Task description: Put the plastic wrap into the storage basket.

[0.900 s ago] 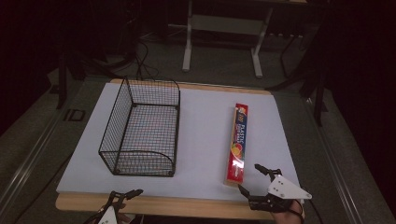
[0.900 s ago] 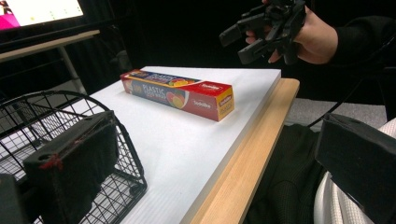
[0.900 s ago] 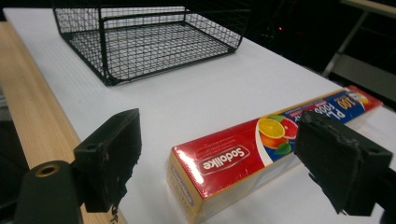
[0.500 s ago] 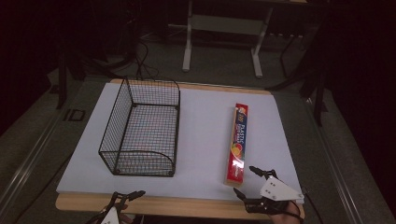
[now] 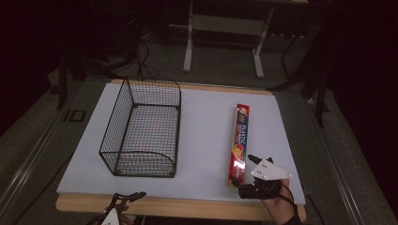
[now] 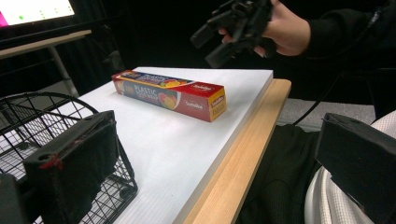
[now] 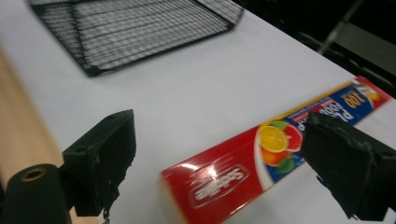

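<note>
wrap box [image 5: 239,143]: red, blue band, citrus print | basket [image 5: 141,131]: black wire mesh | table [image 5: 206,140]: white, wood edge

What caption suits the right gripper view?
Open right gripper poised over the near end of a red plastic wrap box, wire basket beyond.

We count one box of plastic wrap [image 5: 239,143], lying just ahead of the right gripper [image 5: 244,171] and partly between its wide-apart jaws. We count one wire basket [image 5: 141,129], just ahead of the left gripper [image 5: 133,196] and well off to the right gripper's left. We count two grippers, one white board [image 5: 206,131] and one wooden table [image 5: 187,208] beneath them.
</note>
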{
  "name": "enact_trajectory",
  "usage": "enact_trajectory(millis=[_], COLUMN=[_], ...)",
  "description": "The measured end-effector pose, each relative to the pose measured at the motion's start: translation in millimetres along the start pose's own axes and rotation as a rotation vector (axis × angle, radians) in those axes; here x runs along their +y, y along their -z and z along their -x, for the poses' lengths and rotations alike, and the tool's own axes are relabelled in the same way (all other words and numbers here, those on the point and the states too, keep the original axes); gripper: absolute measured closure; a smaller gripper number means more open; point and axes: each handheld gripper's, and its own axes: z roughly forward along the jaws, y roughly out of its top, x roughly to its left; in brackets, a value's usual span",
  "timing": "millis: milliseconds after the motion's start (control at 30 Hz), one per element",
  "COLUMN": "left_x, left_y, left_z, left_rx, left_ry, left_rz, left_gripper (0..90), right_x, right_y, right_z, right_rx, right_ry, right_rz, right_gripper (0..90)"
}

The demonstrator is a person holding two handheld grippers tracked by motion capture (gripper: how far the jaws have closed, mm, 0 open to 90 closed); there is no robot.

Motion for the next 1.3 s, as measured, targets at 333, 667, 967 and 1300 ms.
enact_trajectory(millis=[333,667,967,1300], left_x=[-0.2,-0.6,-0.6,-0.9], left_y=[-0.1,-1.3,-1.4,-1.3], left_z=[-0.4,-0.2,0.0,-0.2], left_rx=[-0.006,-0.01,-0.012,-0.013], left_ry=[0.01,0.007,0.004,0.003], left_rz=[-0.003,-0.015,-0.018,-0.02], left_gripper=[0.1,0.0,0.0,0.1], right_x=[21.2,21.5,27.2,32.3], right_y=[-33.1,-72.3,-102.6,-128.8], right_z=[28.8,52.2,70.2,87.9], right_rx=[-0.056,-0.138,-0.224,-0.323], right_ry=[-0.222,-0.392,-0.518,-0.674], right_rz=[-0.067,-0.192,-0.258,-0.351], right_gripper=[9.5,9.7,10.0,10.2])
